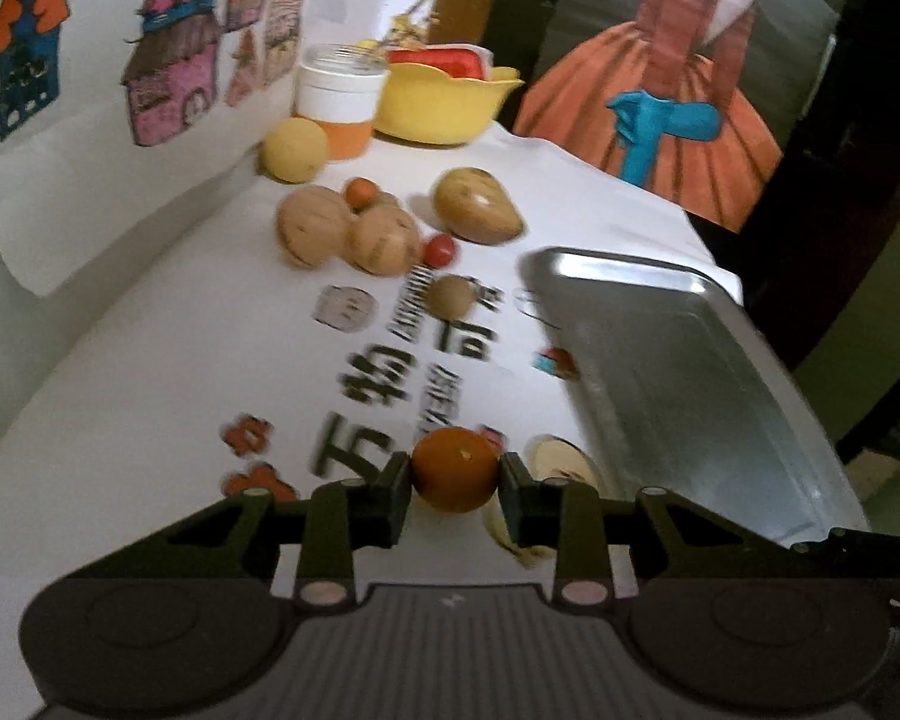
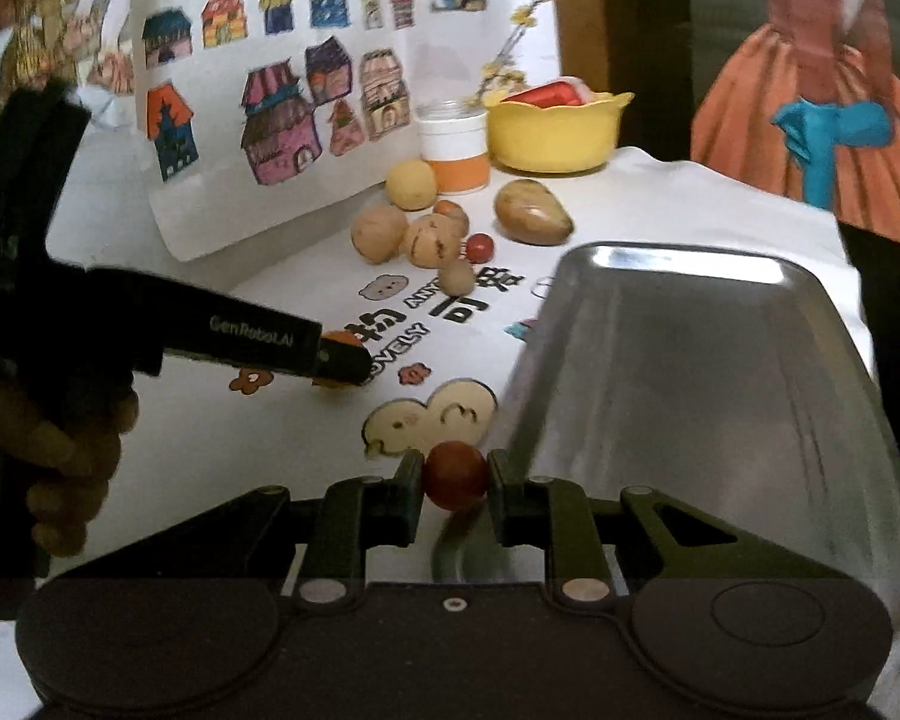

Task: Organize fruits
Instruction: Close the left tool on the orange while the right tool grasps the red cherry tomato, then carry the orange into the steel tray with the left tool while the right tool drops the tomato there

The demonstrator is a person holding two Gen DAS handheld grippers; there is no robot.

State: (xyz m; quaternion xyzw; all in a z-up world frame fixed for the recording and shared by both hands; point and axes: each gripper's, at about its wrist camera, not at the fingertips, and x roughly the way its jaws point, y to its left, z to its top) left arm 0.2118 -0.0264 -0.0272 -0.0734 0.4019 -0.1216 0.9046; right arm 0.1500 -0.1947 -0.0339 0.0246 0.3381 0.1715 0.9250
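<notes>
My left gripper (image 1: 455,471) is shut on an orange fruit (image 1: 455,469), held over the white printed cloth just left of the metal tray (image 1: 690,372). In the right wrist view the left gripper (image 2: 336,360) shows side-on with that orange fruit (image 2: 337,337) partly hidden behind its finger. My right gripper (image 2: 455,476) is shut on a small dark red fruit (image 2: 455,476) beside the near left edge of the tray (image 2: 690,372). Loose fruits lie farther back: a yellow one (image 1: 294,150), tan round ones (image 1: 309,228), a mango-like one (image 1: 477,204), a small red one (image 1: 439,250).
A yellow bowl (image 1: 444,99) with something red in it and a white-and-orange jar (image 1: 339,99) stand at the back of the table. Children's drawings (image 2: 258,120) lean on the wall at left. A person's hand (image 2: 72,456) holds the left gripper. The table's edge runs just right of the tray.
</notes>
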